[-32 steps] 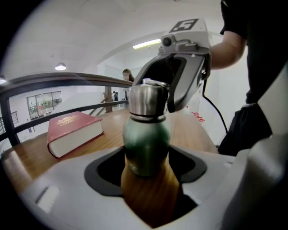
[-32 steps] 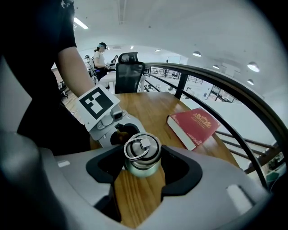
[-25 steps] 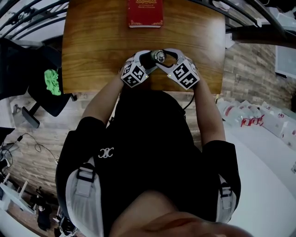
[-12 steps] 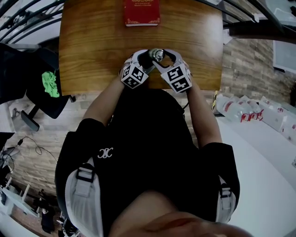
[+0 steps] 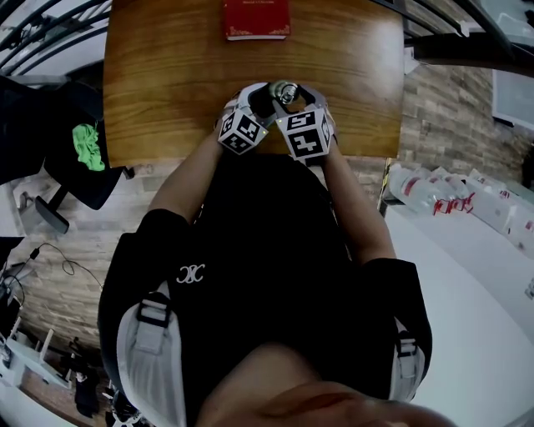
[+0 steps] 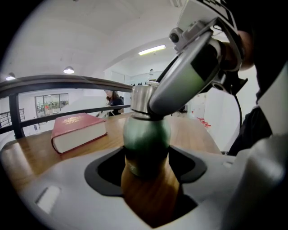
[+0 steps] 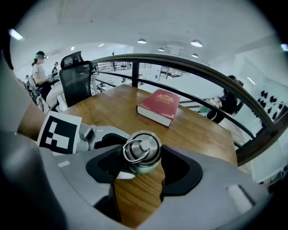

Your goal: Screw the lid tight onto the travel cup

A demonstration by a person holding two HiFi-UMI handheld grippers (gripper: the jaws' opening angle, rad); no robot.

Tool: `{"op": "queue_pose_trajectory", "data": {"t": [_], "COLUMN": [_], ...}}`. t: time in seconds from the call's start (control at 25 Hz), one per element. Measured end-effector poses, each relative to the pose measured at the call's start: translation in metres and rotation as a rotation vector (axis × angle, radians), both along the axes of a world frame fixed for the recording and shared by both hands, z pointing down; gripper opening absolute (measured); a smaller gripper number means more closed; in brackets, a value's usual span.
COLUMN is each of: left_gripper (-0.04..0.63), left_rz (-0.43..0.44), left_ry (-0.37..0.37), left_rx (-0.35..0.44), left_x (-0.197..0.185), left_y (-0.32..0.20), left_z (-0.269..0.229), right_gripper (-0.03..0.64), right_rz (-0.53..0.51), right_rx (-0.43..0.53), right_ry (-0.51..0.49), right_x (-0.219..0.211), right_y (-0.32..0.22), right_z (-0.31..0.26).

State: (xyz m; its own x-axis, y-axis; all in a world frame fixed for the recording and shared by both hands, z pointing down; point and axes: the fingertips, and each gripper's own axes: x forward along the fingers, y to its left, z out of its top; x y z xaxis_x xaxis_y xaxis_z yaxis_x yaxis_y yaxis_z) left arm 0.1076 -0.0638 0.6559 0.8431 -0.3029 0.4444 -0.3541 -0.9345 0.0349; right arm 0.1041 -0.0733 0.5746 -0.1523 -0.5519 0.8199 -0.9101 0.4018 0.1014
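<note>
The travel cup [image 6: 146,137] has a green body and stands upright on the wooden table [image 5: 167,75] near its front edge. A silver lid [image 7: 141,148] with a ring on top sits on the cup. My left gripper [image 6: 146,157] is shut on the cup's green body low down. From the other side, my right gripper [image 7: 140,159] is shut on the lid, and one of its fingers [image 6: 189,78] crosses the lid [image 6: 140,99] in the left gripper view. In the head view both grippers meet at the cup [image 5: 282,90], with their marker cubes side by side.
A red hardcover book [image 5: 256,18] lies at the far edge of the table, also seen as the book [image 7: 158,107] behind the cup. A dark railing [image 7: 202,72] runs behind the table. An office chair [image 7: 75,83] stands off to the left.
My right gripper has swung leftward around the cup, clockwise seen from above, its marker cube now close to the left one. The left gripper and cup have stayed put.
</note>
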Motion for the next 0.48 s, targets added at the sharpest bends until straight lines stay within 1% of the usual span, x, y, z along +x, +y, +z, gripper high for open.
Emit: {"op": "queue_pose_trajectory", "data": {"t": [0.08,0.12,0.24,0.28,0.36,0.4,0.48], "left_gripper": [0.356,0.356,0.356,0.356,0.354,0.355,0.354], "left_rz": [-0.005,-0.009,-0.010,-0.007,0.001,0.005,0.014], "left_ry": [0.003,0.006,0.004,0.002,-0.002,-0.003,-0.006], "left_rx": [-0.005,-0.008,-0.007,-0.005,-0.003,-0.002,-0.001], "left_x": [0.000,0.000,0.000,0.000,-0.001,-0.001,-0.001], "left_y": [-0.001,-0.001,0.000,0.001,0.001,0.000,0.000], "left_z": [0.000,0.000,0.000,0.000,0.001,0.001,0.001], "right_gripper": [0.256,0.256,0.258,0.258,0.259,0.272,0.275], "right_rz": [0.037,0.037,-0.020,-0.059,-0.186,-0.273,-0.457], "right_rx": [0.016,0.034,0.078,0.087,0.099,0.102,0.098], "right_ry": [-0.022,-0.039,-0.115,-0.127,-0.098,-0.065,0.006], "right_x": [0.000,-0.001,-0.005,-0.006,-0.005,-0.003,0.000], "right_y": [-0.002,-0.003,-0.002,-0.001,0.003,0.004,0.006], "right_z": [0.001,0.000,-0.008,-0.012,-0.015,-0.014,-0.012]}}
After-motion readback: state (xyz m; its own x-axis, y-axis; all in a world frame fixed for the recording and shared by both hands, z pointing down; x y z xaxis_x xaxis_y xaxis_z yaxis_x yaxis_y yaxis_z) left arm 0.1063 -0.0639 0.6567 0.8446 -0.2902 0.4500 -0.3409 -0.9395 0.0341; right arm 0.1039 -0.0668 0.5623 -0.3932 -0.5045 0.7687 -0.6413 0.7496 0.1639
